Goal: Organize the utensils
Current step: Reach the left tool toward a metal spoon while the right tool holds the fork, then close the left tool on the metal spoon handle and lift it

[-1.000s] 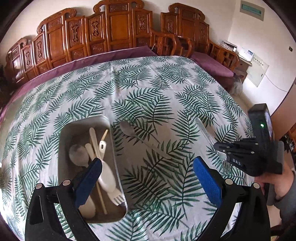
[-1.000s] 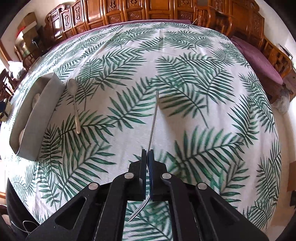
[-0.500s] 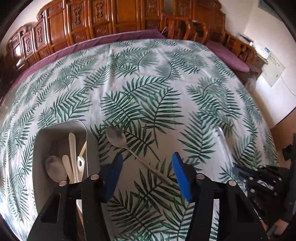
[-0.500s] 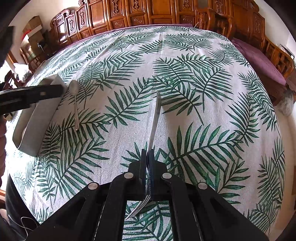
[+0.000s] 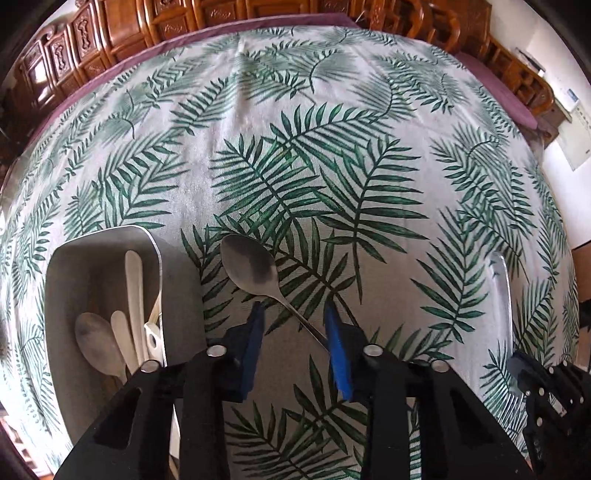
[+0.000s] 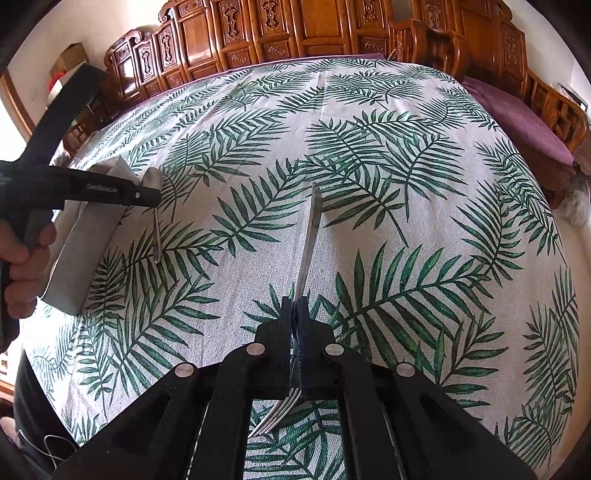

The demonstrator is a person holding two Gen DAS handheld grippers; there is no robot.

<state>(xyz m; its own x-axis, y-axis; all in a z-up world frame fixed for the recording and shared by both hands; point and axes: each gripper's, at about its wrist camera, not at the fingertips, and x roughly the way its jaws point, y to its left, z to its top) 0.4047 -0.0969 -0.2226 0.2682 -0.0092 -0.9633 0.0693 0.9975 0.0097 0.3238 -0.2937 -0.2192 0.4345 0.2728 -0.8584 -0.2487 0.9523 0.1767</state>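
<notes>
A metal spoon [image 5: 249,267] lies on the leaf-print cloth just right of a grey tray [image 5: 181,295]. The tray holds white utensils [image 5: 133,295] and a second spoon [image 5: 94,339]. My left gripper [image 5: 293,314] points down over the spoon's handle. Its jaws are closing with the handle between the blue pads [image 5: 337,350], and a gap still shows on the left side. My right gripper [image 6: 294,306] is shut on a metal fork [image 6: 309,229], handle pointing away and tines [image 6: 277,417] toward me. The right wrist view shows the left gripper [image 6: 144,197] above the spoon [image 6: 157,236] beside the tray [image 6: 81,236].
A palm-leaf tablecloth [image 5: 332,166] covers the round table. Carved wooden chairs [image 6: 258,33] ring the far side, one with a purple cushion [image 6: 517,114] at right. A person's hand [image 6: 26,266] holds the left tool. The fork [image 5: 504,288] and right gripper [image 5: 546,391] sit at the left view's right edge.
My left gripper has come down from above the tray, over to the spoon's handle, and its jaws have narrowed from wide open. The right gripper keeps the fork and has hardly moved.
</notes>
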